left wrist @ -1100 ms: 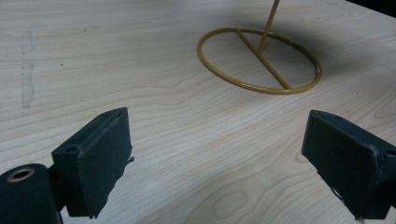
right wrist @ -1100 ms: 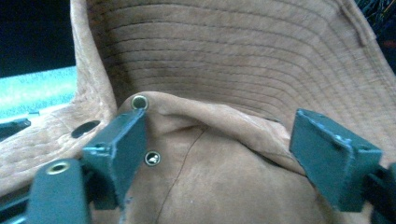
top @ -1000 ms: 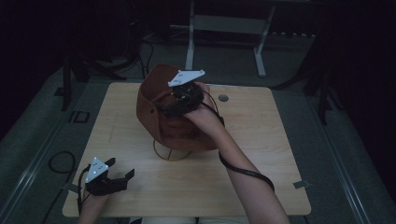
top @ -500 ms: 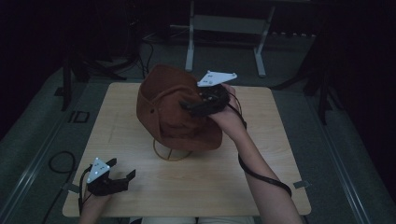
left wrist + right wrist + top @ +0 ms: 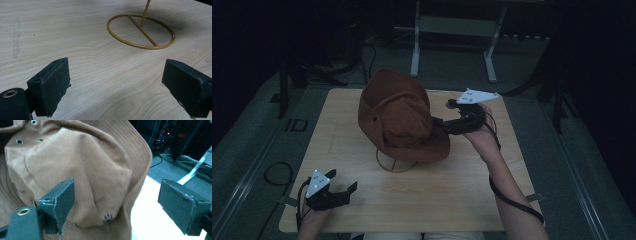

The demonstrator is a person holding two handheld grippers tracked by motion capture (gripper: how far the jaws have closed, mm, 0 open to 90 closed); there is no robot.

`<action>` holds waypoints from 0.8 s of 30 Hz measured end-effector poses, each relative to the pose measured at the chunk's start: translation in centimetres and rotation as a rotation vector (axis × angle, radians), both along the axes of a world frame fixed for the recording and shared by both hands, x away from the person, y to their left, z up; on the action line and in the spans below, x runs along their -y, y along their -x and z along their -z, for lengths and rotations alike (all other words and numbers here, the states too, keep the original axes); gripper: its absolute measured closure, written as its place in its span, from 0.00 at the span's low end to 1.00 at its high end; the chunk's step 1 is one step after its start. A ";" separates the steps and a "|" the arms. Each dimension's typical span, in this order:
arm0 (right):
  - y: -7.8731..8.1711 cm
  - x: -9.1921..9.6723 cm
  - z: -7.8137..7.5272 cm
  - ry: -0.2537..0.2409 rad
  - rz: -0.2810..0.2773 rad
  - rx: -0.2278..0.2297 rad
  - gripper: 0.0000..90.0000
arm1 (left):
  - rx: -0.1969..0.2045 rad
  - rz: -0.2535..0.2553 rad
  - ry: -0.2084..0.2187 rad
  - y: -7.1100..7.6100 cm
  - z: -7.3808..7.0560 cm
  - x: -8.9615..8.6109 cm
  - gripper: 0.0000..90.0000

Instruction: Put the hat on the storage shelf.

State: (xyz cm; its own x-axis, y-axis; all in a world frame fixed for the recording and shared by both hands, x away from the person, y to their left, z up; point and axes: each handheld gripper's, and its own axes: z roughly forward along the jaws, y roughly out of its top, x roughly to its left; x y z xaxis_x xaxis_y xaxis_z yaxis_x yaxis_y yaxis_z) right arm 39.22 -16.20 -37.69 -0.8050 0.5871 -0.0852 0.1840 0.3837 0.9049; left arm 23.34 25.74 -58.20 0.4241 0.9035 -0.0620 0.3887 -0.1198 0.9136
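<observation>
A brown brimmed hat [image 5: 399, 117] sits tilted on a yellow wire stand [image 5: 388, 165] in the middle of the wooden table [image 5: 462, 205]. My right gripper [image 5: 441, 123] is just off the hat's right brim, pointing left at it. In the right gripper view that gripper [image 5: 118, 195] is open, and the hat's crown [image 5: 82, 167] lies just beyond its jaws, untouched. My left gripper [image 5: 343, 182] rests open near the table's front left corner. In the left gripper view, bare wood lies between the jaws of that gripper [image 5: 117, 75]. The stand's ring base [image 5: 141, 31] and rod lie ahead.
A metal frame [image 5: 452, 30] stands on the floor beyond the table's far edge. Cables [image 5: 272, 172] trail on the floor at the left. A faint scuff mark [image 5: 15, 42] marks the tabletop to the left of the stand.
My right gripper has drawn back from over the hat's crown to its right side. The hat has settled lower on the stand. The left gripper has stayed put.
</observation>
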 end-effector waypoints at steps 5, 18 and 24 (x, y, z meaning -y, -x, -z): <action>0.4 2.2 1.5 -0.003 0.028 -0.018 0.16 | 0.000 -0.005 0.002 0.0 0.0 0.0 0.10; 1.4 6.3 7.7 0.007 0.068 -0.080 0.16 | -0.006 -0.006 0.002 0.0 0.0 0.0 0.10; 2.1 7.4 9.9 0.027 0.071 -0.077 0.16 | -0.003 -0.009 -0.002 0.0 0.0 0.0 0.09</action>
